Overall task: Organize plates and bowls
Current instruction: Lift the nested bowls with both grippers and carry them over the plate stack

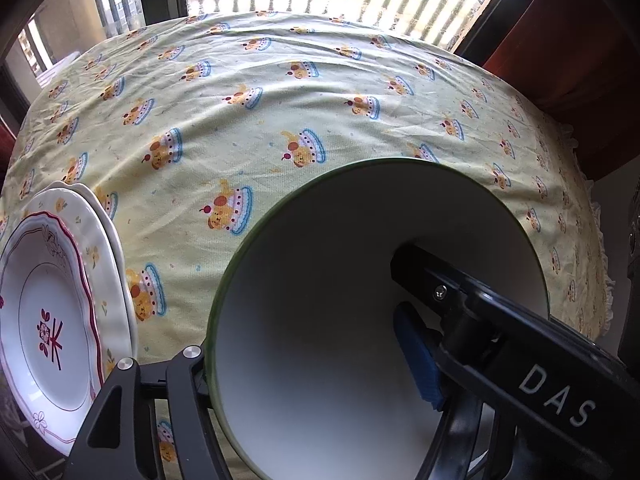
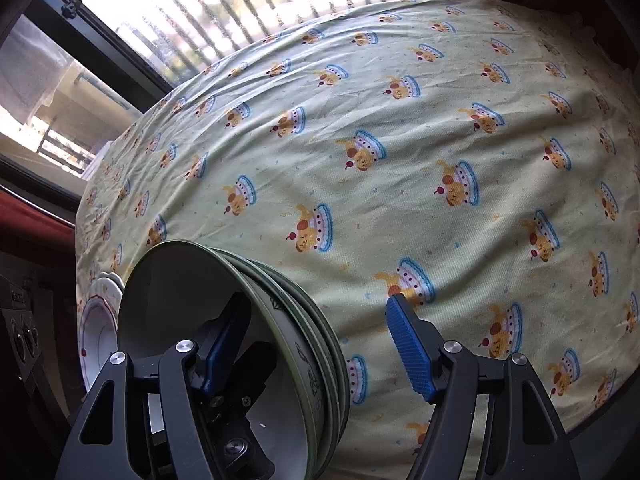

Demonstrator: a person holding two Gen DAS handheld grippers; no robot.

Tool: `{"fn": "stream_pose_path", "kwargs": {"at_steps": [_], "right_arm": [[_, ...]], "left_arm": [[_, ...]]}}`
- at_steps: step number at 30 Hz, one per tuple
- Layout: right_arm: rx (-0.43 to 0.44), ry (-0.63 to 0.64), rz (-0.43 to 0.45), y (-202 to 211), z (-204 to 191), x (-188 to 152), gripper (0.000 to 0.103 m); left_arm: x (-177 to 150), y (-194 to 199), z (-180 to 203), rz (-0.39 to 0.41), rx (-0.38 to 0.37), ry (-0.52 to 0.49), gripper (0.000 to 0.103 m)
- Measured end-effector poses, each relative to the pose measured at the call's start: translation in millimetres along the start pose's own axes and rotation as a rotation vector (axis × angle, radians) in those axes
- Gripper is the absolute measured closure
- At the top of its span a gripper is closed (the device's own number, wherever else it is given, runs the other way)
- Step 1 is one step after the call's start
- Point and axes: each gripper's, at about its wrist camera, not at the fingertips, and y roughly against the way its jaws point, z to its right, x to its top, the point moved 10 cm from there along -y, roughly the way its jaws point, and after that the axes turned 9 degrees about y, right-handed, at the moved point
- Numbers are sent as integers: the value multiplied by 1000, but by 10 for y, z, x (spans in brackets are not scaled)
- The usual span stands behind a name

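Observation:
A stack of white bowls with green rims (image 2: 320, 344) stands near the table's front edge; the top bowl (image 1: 320, 280) fills the left wrist view. My left gripper (image 1: 304, 344) is open astride its left wall, one finger (image 1: 180, 392) outside and its blue pad (image 1: 416, 360) inside. My right gripper (image 2: 314, 316) is open astride the right wall: its left pad (image 2: 218, 352) is inside, and its right pad (image 2: 408, 348) hangs clear over the cloth. Its inner finger (image 1: 500, 340) crosses the bowl. Patterned plates (image 1: 48, 320) (image 2: 96, 332) are stacked to the left.
A pale yellow tablecloth (image 1: 280, 100) (image 2: 440, 160) printed with cake motifs covers the table. A window with railings runs behind it. A red-brown chair (image 1: 560, 60) stands at the far right, and the frilled table edge (image 1: 600, 260) drops off there. A dark appliance with knobs (image 2: 20, 340) sits left.

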Motion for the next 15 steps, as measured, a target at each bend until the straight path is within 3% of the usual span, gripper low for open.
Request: {"fn": "stream_pose_path", "kwargs": {"at_steps": [7,11,15], "right_arm": [[171,-27,-86,-196,-49,-79,31],[203,22,-81,-176,-134,-66,44],[210,40,-91,-176,-139,-69,44]], "left_arm": [[13,28,102,75,88,-88,29],[36,11,141,83,96,-84,30],[22,31,147,81,115,-75,31]]}}
